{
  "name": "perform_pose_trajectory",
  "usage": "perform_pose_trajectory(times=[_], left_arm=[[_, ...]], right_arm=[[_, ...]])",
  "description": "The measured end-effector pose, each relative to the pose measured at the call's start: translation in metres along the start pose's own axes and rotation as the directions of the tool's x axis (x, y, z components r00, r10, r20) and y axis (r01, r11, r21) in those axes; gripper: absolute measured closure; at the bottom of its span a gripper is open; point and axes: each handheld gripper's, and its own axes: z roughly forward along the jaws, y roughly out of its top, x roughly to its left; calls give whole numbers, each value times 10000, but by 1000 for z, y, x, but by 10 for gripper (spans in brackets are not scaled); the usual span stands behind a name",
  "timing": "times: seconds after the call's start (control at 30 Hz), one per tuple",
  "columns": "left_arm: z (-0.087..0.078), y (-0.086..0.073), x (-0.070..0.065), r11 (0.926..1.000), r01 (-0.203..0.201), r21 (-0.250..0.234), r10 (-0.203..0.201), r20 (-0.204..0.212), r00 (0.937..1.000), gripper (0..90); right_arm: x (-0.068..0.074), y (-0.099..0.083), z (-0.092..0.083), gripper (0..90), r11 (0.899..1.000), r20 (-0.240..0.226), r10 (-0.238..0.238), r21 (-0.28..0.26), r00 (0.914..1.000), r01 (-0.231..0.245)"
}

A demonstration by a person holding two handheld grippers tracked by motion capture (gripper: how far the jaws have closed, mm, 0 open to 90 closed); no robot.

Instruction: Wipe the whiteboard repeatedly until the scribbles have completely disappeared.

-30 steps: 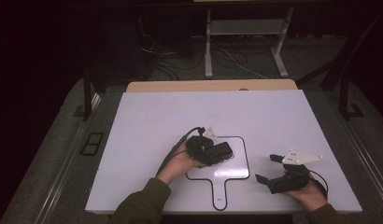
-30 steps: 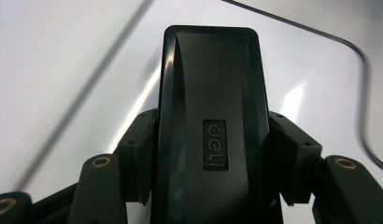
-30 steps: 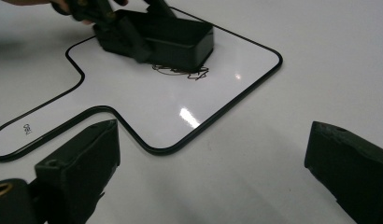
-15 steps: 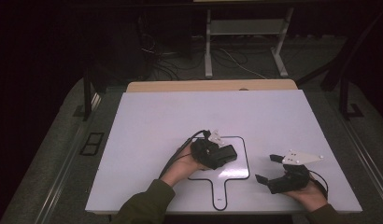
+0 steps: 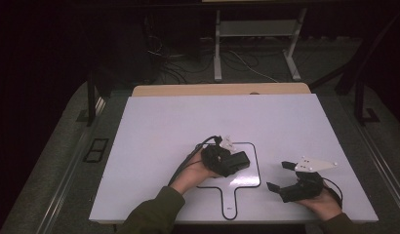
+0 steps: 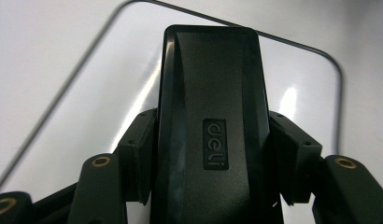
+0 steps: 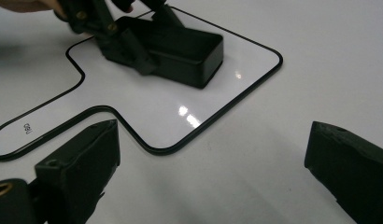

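The left gripper has slid its black box rightwards over the outlined whiteboard, jaws clamped on its sides. Its own view reveals an embossed logo. The right gripper rests, jaws apart.

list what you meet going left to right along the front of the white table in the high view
green sleeve → left tool gripping a black rectangular block → handle of the black-outlined paddle shape → open right tool
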Motion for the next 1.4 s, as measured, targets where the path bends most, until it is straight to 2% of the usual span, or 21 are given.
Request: perform_pose_trajectory(times=[0.07,0.2,0.3,0.37,0.4,0.43,0.47,0.53,0.6,0.67,0.73,0.83,0.9,0.93,0.97,1.07,1.1,1.2,1.27,1.3,1.4], left_arm=[[1,0,3,10000,25,-38,-25,89,10000,392],[4,6,23,9998,207,-69,-209,-245,9995,393],[8,10,34,9980,581,-242,-591,-437,9973,392],[11,11,31,9957,802,-469,-826,-515,9953,393],[9,11,31,9993,356,-129,-361,-377,9986,393],[9,11,25,9994,304,-170,-309,-266,9992,393],[7,10,17,9999,4,123,-2,-110,9999,393],[8,8,0,9999,113,-112,-112,68,9999,392],[7,7,-6,9999,-122,-60,123,101,9999,392],[8,7,-2,9999,-65,-135,67,160,9999,393],[9,11,10,9999,-123,-20,123,9,9999,393],[15,16,28,9985,445,-310,-454,-287,9986,393],[19,19,31,9950,795,-603,-817,-353,9960,392],[19,20,30,9975,595,-392,-610,-381,9974,392],[20,20,27,9961,707,-535,-724,-313,9969,392],[18,21,14,9996,-283,-94,283,-39,9996,392],[18,21,8,9991,-434,-25,434,86,9990,392],[19,21,-7,9985,-512,-181,516,240,9984,392],[20,23,-2,9984,-544,-155,549,316,9980,393],[22,24,2,9991,-343,-238,348,222,9991,392],[28,33,18,9997,-153,-185,153,18,9999,392]], right_arm=[[0,0,0,24,10000,2,5,7,10000,-5],[1,0,0,24,10000,24,-46,33,10000,45],[0,0,0,24,10000,9,-7,18,10000,7],[0,0,0,24,10000,0,0,-1,10000,0],[-1,0,0,23,10000,2,1,6,10000,-1],[-1,0,0,23,10000,2,3,1,10000,-3],[-1,0,0,24,10000,-9,-1,5,10000,1],[0,0,0,24,10000,-14,2,14,10000,-2],[0,0,0,24,10000,-10,3,7,10000,-3],[0,0,0,24,10000,-5,-11,14,10000,11],[1,0,0,23,10000,9,-14,32,10000,14],[1,0,0,24,10000,11,-57,33,10000,56],[1,0,0,23,10000,3,-19,38,10000,19],[0,0,-1,24,10000,-3,7,5,10000,-7],[0,0,-1,23,10000,7,15,-2,10000,-15],[-1,0,-1,23,10000,-1,27,-42,10000,-27],[-1,0,-2,23,10000,7,54,-70,10000,-54],[-1,1,-4,24,9998,64,26,-192,10000,-25],[-1,1,-5,23,9997,63,37,-228,10000,-35],[-1,1,-5,24,9997,73,31,-223,10000,-30],[0,1,-5,24,9998,59,23,-190,10000,-21]])
